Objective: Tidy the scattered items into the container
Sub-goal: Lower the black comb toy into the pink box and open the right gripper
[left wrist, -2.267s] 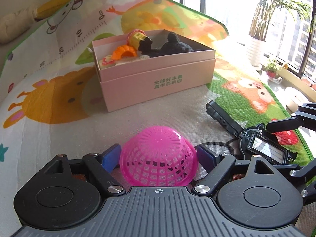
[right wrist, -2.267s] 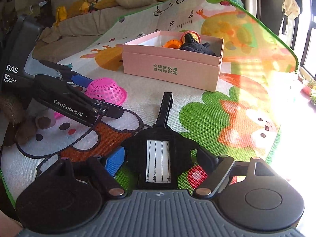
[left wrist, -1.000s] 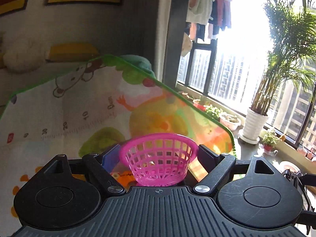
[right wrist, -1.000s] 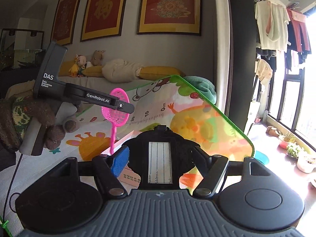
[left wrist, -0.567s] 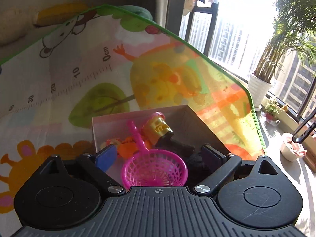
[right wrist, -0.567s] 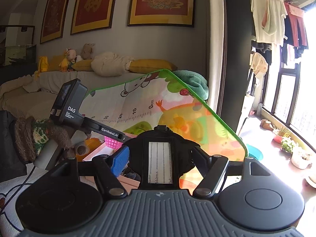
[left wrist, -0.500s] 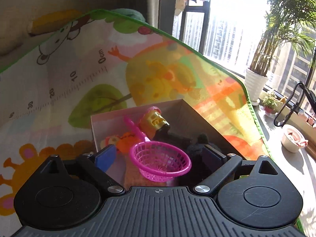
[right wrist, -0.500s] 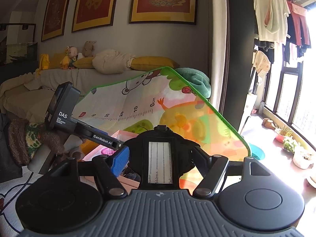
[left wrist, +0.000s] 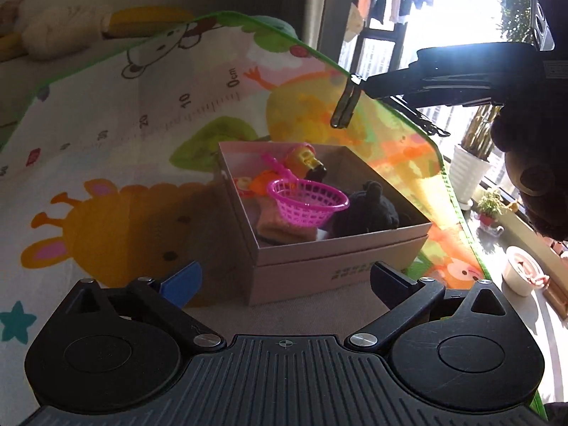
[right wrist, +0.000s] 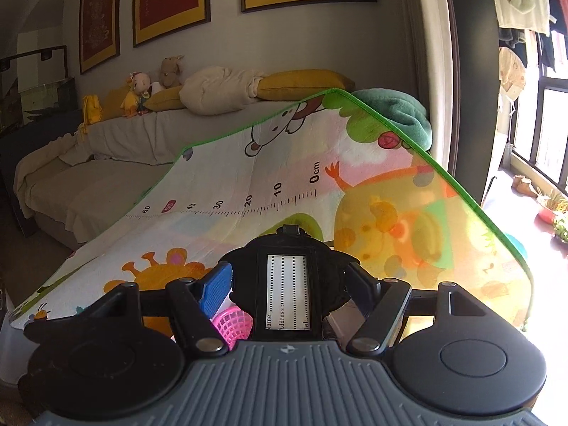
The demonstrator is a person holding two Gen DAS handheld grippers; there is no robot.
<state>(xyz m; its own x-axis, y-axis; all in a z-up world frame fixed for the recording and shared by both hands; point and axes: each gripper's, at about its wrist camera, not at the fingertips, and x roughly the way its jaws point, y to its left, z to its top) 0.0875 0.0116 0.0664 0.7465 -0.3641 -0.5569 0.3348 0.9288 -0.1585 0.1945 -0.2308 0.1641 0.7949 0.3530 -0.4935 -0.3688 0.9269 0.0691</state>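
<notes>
The pink box point(left wrist: 340, 259) sits on the play mat point(left wrist: 106, 163). Inside it the pink basket point(left wrist: 307, 202) lies tilted on an orange cloth, beside a black plush toy point(left wrist: 369, 209) and a yellow toy point(left wrist: 305, 158). My left gripper point(left wrist: 284, 278) hangs in front of the box, its jaws opening wide with nothing between them. My right gripper point(right wrist: 287, 287) is shut on a black luggage tag point(right wrist: 287, 294). In the left wrist view the tag's strap point(left wrist: 345, 106) dangles above the box's far side. A bit of the pink basket point(right wrist: 230, 326) shows below the right fingers.
The mat's far end rises against a sofa point(right wrist: 106, 163) with cushions and plush toys. A person's dark fuzzy sleeve point(left wrist: 532, 163) is at the right. A white plant pot point(left wrist: 472, 174) and a white bowl point(left wrist: 522, 273) stand by the window.
The left jaws spread and let go of the pink basket, which now lies in the box; the left gripper drew back and sank. The right gripper carried the tag over the box.
</notes>
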